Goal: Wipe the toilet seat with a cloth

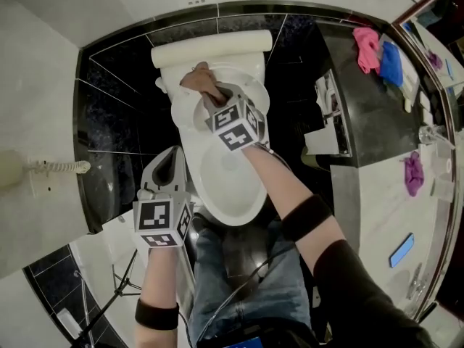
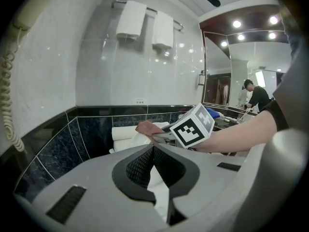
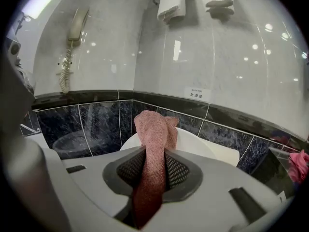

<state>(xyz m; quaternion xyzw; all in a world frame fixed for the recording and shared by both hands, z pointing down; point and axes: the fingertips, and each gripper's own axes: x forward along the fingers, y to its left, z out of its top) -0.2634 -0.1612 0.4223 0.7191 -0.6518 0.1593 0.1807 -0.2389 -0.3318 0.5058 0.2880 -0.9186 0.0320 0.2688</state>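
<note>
- Currently, the right gripper (image 3: 154, 170) pinches the cloth (image 3: 153, 129). A narrow pinkish strip runs between the jaws, and its free end is bunched just ahead of the tips.
- Left gripper (image 2: 153, 164): jaws pressed together, nothing between them. It hangs just off the left edge of the toilet seat (image 1: 187, 142), toward the front, and does not touch it.
- Cloth position, head view: at the rear edge of the seat. I cannot tell whether it actually presses on the surface.
- Risk 1: the grip is on a thin strip only. Drag along the seat could likely pull the cloth out of the jaws, and it would drop into the bowl (image 1: 228, 172) just below.
- Risk 2: the bunched end offers a small wiping face. A pass along the edges may leave unwiped bands.
- Risk 3: if the gripper tilts lower, the hard jaw tips rather than the cloth could meet the seat and scrape it.
- Risk 4: the seat is not steadied by the idle left gripper. A firm sideways push may shift it on its hinge.
- Risk 5: the right forearm (image 1: 290, 187) spans the bowl, so a sleeve brushing the right edge seems possible.
</note>
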